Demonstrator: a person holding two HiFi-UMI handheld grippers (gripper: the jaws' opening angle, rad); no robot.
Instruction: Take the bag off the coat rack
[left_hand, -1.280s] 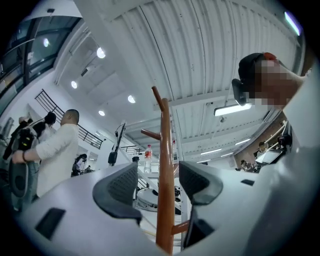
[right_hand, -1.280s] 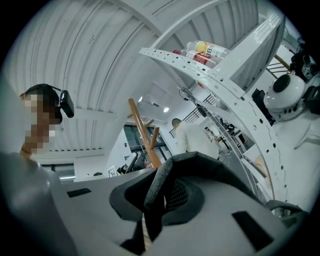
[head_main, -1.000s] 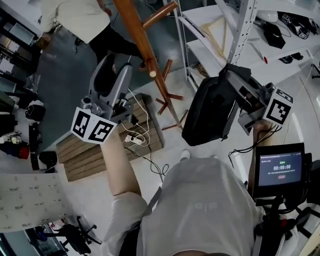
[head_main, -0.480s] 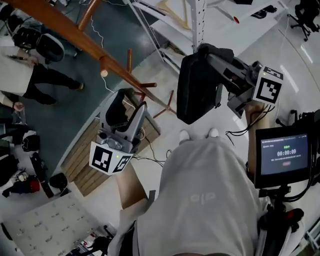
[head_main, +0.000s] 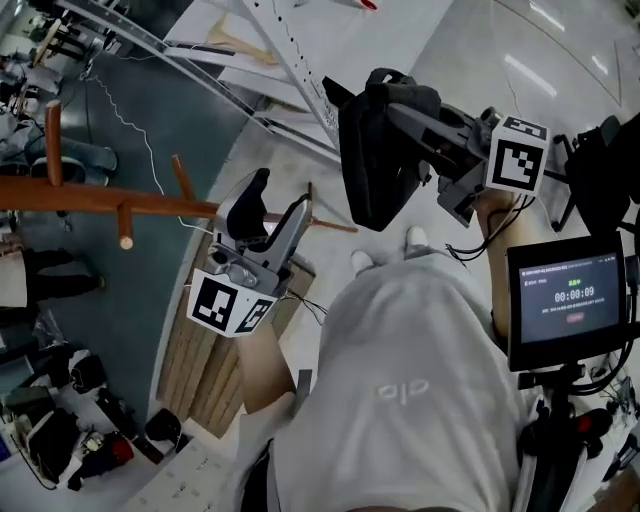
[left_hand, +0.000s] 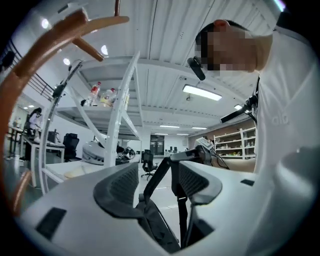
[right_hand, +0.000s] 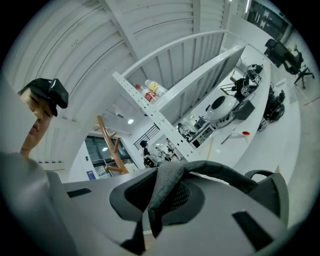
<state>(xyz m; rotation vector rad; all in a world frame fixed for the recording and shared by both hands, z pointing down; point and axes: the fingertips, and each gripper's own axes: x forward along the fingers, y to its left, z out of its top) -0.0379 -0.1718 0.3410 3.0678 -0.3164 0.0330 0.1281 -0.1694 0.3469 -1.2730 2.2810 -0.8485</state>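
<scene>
Right tool (head_main: 405, 115): its jaws are closed on a fold of grey fabric at the top of the bag (head_main: 370, 170). The right gripper view shows the fold pinched between the two pads of this tool (right_hand: 160, 192). In the head view the bag's dark body hides the fingertips. The bag hangs in the air in front of the person, well apart from the coat rack (head_main: 100, 200). In the right gripper view only the bag's upper edge and a loop handle show (right_hand: 270, 195), and the tool's body cuts off the rest.

Left tool (head_main: 282, 198): its jaws stand apart, near the rack's pole. In the left gripper view, dark bands (left_hand: 165, 185) cross the gap of this tool (left_hand: 160, 180). What they are, and whether they touch a pad, cannot be made out.

The picture's left edge cuts off the rack's upper end in the head view. The left gripper view shows only a curved brown stretch of the rack (left_hand: 45, 40). White shelving (head_main: 290, 60) runs off the top edge. A screen (head_main: 565, 300) stands at the person's right, its small print unreadable.
</scene>
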